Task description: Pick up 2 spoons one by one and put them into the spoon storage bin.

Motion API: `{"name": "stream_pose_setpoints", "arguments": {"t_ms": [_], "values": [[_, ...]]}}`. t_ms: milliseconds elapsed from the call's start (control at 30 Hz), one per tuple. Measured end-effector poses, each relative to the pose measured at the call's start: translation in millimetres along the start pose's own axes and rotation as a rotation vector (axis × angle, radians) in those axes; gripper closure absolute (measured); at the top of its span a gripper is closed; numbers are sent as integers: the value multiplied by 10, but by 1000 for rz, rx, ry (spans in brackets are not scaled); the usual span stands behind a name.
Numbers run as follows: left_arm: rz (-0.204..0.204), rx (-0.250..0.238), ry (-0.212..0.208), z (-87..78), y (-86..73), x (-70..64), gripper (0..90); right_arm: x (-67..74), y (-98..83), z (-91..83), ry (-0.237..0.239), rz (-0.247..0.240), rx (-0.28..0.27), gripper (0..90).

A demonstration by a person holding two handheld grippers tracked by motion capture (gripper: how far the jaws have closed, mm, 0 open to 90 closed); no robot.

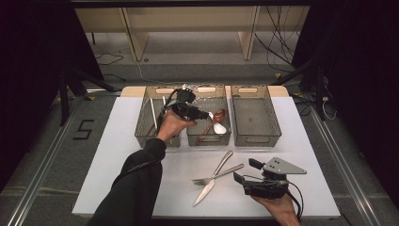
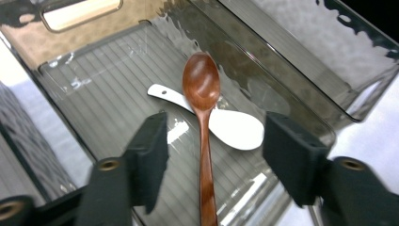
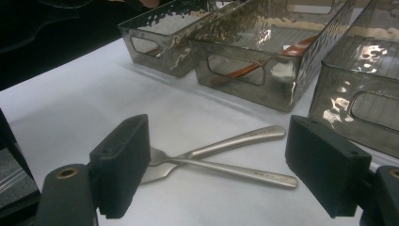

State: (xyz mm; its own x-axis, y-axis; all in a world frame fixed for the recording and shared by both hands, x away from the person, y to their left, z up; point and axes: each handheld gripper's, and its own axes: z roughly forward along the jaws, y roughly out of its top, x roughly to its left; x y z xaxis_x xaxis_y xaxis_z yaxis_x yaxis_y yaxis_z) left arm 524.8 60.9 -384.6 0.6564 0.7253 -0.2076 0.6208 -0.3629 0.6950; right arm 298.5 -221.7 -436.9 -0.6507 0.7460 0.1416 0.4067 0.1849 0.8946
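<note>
Three smoky plastic bins are sitting in a row at the far side of the white surface [image 1: 117, 155], and cutlery is being sorted into them. The left claw [image 2: 209, 155] is hovering over the middle bin [image 1: 208, 136] with its jaws standing apart, nothing pressed between them; the wooden spoon [image 2: 202, 122] is lying on the bin floor below, its bowl resting across a white spoon [image 2: 226, 125]. That looks like a drop just completed, so this step is closing out. The right claw [image 3: 216, 165] is waiting near the front edge, jaws wide apart and gripping nothing, pointing at a fork [image 1: 217, 175] and a knife [image 1: 212, 179] that are lying crossed on the surface. The next move probably calls for separating that crossed pair: closing on one handle without dragging the other, then carrying it to its bin.
</note>
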Motion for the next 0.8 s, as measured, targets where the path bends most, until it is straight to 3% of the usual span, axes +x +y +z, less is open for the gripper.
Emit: {"name": "stream_pose_setpoints", "arguments": {"t_ms": [367,600,800], "values": [[38,-42,-18,-403,-304,-70,267,6,4,17,5,-2,15,235],[40,-101,-27,-693,-572,-144,240,3,8,18,7,-5,23,235],[50,-132,-19,-849,-787,-134,222,0,22,33,13,-17,38,235]]}}
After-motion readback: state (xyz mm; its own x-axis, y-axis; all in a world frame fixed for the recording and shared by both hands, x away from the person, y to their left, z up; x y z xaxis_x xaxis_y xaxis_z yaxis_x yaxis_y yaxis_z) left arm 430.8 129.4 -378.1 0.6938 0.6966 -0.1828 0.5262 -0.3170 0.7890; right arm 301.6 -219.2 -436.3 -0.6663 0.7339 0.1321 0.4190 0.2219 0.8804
